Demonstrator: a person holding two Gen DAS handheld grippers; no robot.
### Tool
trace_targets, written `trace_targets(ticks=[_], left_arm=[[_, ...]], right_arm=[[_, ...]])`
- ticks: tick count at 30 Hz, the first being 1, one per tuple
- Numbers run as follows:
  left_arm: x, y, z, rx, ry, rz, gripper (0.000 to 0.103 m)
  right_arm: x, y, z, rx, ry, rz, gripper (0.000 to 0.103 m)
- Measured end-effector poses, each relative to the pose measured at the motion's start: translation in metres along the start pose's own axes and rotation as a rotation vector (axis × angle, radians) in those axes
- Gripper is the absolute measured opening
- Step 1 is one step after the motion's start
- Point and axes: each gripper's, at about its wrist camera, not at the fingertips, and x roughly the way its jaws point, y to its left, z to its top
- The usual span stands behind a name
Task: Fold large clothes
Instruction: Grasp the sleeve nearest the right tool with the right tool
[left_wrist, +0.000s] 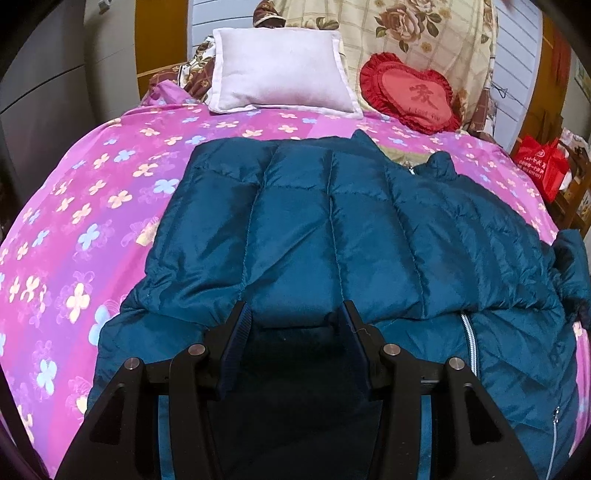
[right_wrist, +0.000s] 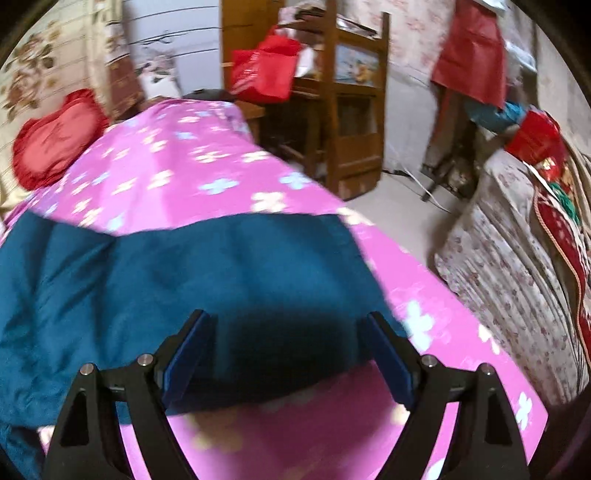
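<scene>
A teal quilted down jacket (left_wrist: 332, 236) lies on the pink flowered bedspread (left_wrist: 74, 221), one side folded over its body, with a silver zipper (left_wrist: 471, 343) showing at the right. My left gripper (left_wrist: 295, 317) is open, its jaws standing on either side of the folded jacket edge. In the right wrist view the jacket (right_wrist: 166, 277) fills the left and centre. My right gripper (right_wrist: 286, 325) is open wide over the jacket's near edge, with the fabric between the jaws but not pinched. This view is blurred.
A white pillow (left_wrist: 280, 70) and a red heart cushion (left_wrist: 410, 92) lie at the head of the bed. A red bag (left_wrist: 543, 166) and wooden shelves (right_wrist: 343, 92) stand beside the bed. A flowered sofa (right_wrist: 517, 240) is across a strip of floor.
</scene>
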Motion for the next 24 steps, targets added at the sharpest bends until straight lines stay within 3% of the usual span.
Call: trace_targets(ticks=[5, 7, 11, 13, 14, 15, 17, 24], left_arm=[[0.001, -0.001, -0.001, 0.010, -0.003, 0.003, 0.025], [0.001, -0.001, -0.002, 0.009, -0.002, 0.004, 0.025], [0.002, -0.003, -0.003, 0.012, 0.005, 0.006, 0.025], [0.002, -0.003, -0.003, 0.012, 0.004, 0.005, 0.025], [0.002, -0.003, -0.003, 0.011, 0.005, 0.005, 0.025], [0.002, -0.002, -0.003, 0.006, 0.004, 0.003, 0.025], [0.000, 0.000, -0.002, -0.005, 0.003, -0.001, 0.025], [-0.011, 0.009, 0.004, -0.038, -0.020, 0.000, 0.025]], right_arm=[[0.030, -0.027, 0.010, 0.039, 0.038, -0.033, 0.093], [0.040, -0.038, 0.012, 0.072, 0.046, -0.008, 0.098], [0.053, -0.044, 0.008, 0.109, 0.062, 0.058, 0.098], [0.052, -0.037, 0.006, 0.082, 0.054, 0.047, 0.087], [0.050, -0.033, 0.006, 0.067, 0.050, 0.054, 0.069], [0.047, -0.028, 0.007, 0.051, 0.051, 0.077, 0.043], [0.040, -0.018, 0.010, 0.038, 0.066, 0.144, 0.024], [-0.025, 0.012, 0.024, 0.001, -0.033, 0.244, 0.019]])
